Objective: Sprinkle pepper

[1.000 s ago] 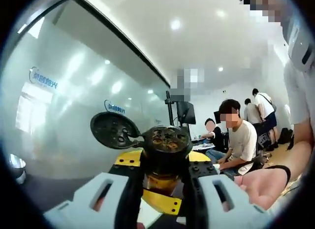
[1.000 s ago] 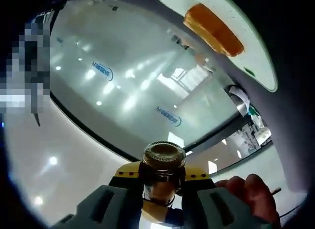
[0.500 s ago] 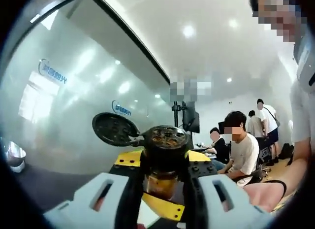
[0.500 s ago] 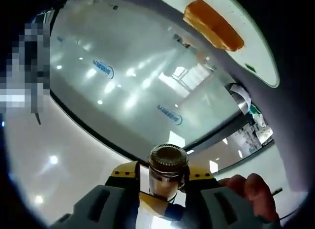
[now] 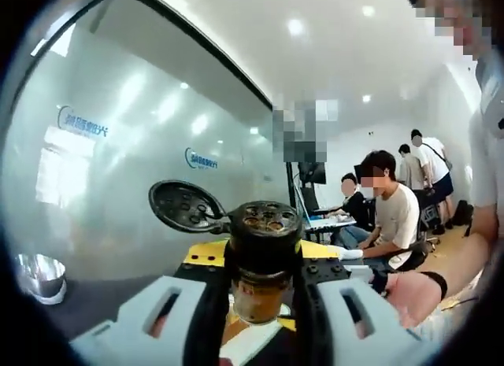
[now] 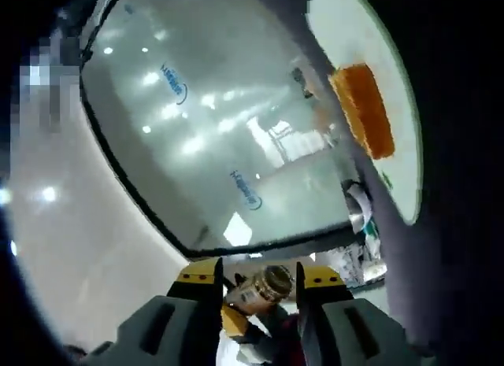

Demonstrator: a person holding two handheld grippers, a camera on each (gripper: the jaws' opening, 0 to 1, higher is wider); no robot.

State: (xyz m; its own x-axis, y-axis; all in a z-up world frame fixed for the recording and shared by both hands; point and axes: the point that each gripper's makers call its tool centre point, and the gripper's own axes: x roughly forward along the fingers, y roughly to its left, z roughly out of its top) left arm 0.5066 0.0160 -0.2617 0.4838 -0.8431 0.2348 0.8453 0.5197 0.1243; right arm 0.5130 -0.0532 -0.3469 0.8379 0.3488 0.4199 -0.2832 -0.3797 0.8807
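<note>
In the left gripper view my left gripper (image 5: 261,283) is shut on the pepper shaker (image 5: 264,228), an amber glass jar with a black sifter top. Its flip cap (image 5: 183,206) hangs open to the left and the holes are bare. In the right gripper view my right gripper (image 6: 260,299) is shut on a small glass jar (image 6: 268,281) with brown contents, which lies tilted between the jaws. A slice of toast (image 6: 362,110) lies on a white plate (image 6: 346,27) at that view's upper right, well beyond the jar.
A frosted glass wall (image 5: 118,146) with blue logos runs behind the dark table (image 6: 449,248). A metal bowl (image 5: 39,275) stands on the table at the left. Seated people (image 5: 390,208) work at desks to the right, and a hand (image 5: 413,291) reaches in low.
The right gripper view has rolled and swung, so plate and toast now sit further right. The small jar has tipped from end-on to slanted between the jaws. The left gripper has barely moved.
</note>
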